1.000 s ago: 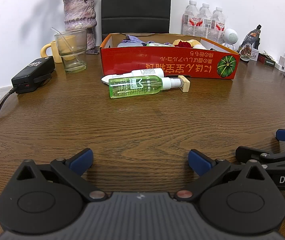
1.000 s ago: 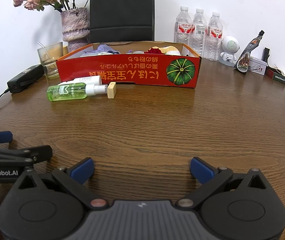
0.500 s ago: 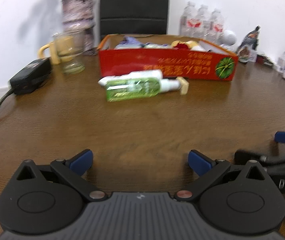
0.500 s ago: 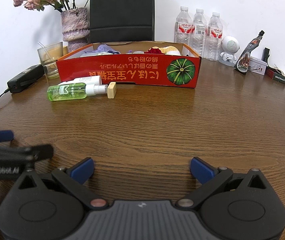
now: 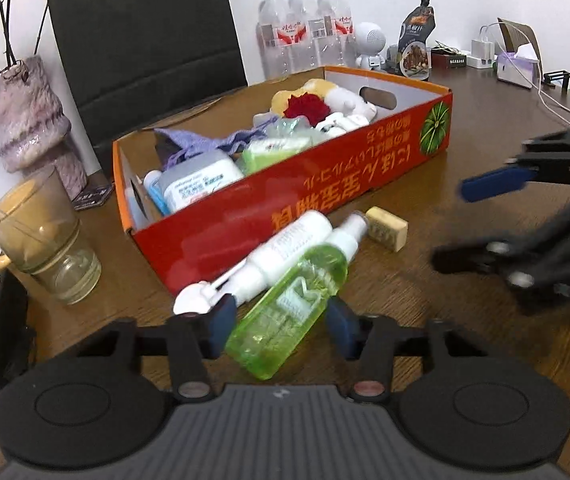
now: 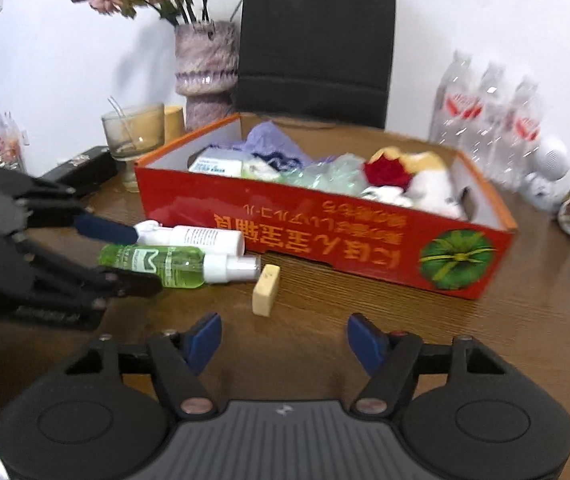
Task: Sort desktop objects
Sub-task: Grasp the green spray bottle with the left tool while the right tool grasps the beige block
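One wooden table (image 5: 425, 80) carries everything. One black chair (image 5: 145, 32) stands behind it, against the white wall. One red cardboard box (image 5: 325, 184) lies across the table, filled with a jumble that includes a purple cloth (image 5: 213, 142), a red flower (image 5: 307, 106) and a white labelled pack (image 5: 201, 180). One pale vase (image 5: 25, 116) with pink flowers stands to the box's left, and beside it one glass cup (image 5: 45, 240) with a straw. Three water bottles (image 5: 305, 36) stand in a row behind the box.

Two spray bottles lie side by side just in front of the box: one green bottle (image 5: 289, 304) and one white bottle (image 5: 281, 256), touching along their length. One small cream block (image 5: 387, 229) lies just beside their nozzles.

The left gripper (image 5: 281, 322) is spread open, its two blue pads either side of the green bottle's base, not clenched on it. The right gripper (image 6: 285, 338) is likewise released and empty, low over the table, the cream block near its open fingers.
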Tool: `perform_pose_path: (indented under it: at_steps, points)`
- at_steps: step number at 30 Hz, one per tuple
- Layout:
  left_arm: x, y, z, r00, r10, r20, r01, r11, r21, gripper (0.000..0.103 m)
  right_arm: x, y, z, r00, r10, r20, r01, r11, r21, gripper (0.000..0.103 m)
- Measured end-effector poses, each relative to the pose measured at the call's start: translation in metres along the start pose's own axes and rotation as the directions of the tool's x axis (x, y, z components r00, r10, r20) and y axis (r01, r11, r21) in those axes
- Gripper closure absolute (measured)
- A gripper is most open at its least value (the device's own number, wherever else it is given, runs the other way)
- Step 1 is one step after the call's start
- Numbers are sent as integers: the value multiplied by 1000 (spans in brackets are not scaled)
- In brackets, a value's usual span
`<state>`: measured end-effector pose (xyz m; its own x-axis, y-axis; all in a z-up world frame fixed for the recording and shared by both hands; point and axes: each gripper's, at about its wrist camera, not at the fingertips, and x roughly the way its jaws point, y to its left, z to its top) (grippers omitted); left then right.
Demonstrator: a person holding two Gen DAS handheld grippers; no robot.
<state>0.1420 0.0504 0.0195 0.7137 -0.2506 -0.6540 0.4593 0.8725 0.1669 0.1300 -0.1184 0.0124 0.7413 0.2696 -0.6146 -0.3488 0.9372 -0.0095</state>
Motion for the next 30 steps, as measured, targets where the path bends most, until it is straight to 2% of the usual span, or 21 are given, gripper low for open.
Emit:
perform_pose_path:
  at_steps: [4,7,8,11,13,15,16,17,18,19,21,22,23,25,26,27,30]
  points:
    - [-12,-2,-11,1000,3,7,-2,995,-100,59,16,2,3,1000,-1,-6,1,1000,8,61]
    - [-31,-12,-23,999,36,1,-35,978,-203,64,27,4,5,1000,-1,-10,1,1000,14,82]
    - [-38,-18,-27,998,60,-4,-59,970,-237,66,31,4,6,1000,-1,-12,2,1000,16,93]
    - [-59,-38,-41,990,140,-23,-140,935,-325,71,26,7,1,999,-40,-26,40,999,0,93]
    - [-72,-51,-52,987,158,-35,-159,909,-385,70,6,7,-13,998,-58,-30,58,998,-12,93]
    - [-79,-58,-59,990,134,-51,-143,896,-420,69,-14,7,-28,998,-54,-29,53,998,-19,93]
    - [-81,-59,-61,992,110,-60,-125,895,-428,63,-25,6,-36,999,-39,-28,38,999,-21,93]
    - [-81,-60,-61,994,100,-53,-113,896,-429,46,-34,6,-42,999,-27,-29,27,1000,-16,92]
    - [-78,-58,-59,993,106,-55,-119,896,-427,40,-39,6,-46,999,-23,-32,23,1000,-5,92]
    - [-74,-56,-56,992,115,-59,-129,896,-426,37,-42,5,-48,999,-23,-34,23,1000,8,91]
    - [-65,-52,-50,989,130,-67,-146,899,-413,40,-42,4,-49,999,-30,-25,30,999,14,81]
    - [-60,-52,-47,989,134,-69,-151,904,-400,46,-41,4,-49,999,-35,-18,35,999,14,80]
    - [-58,-53,-45,988,138,-71,-155,908,-389,59,-39,4,-49,999,-43,-12,43,999,15,79]
    - [-56,-56,-43,987,145,-75,-162,917,-365,71,-35,2,-47,999,-42,-7,43,998,37,79]
    - [-56,-57,-44,987,147,-71,-163,918,-362,71,-32,1,-45,999,-35,-7,35,998,49,83]
    - [-58,-57,-45,988,141,-65,-155,913,-378,72,-30,0,-44,1000,-26,-9,26,998,61,93]
    - [-73,-56,-45,994,112,-11,-105,888,-448,72,-33,-2,-39,999,-28,-18,29,996,85,93]
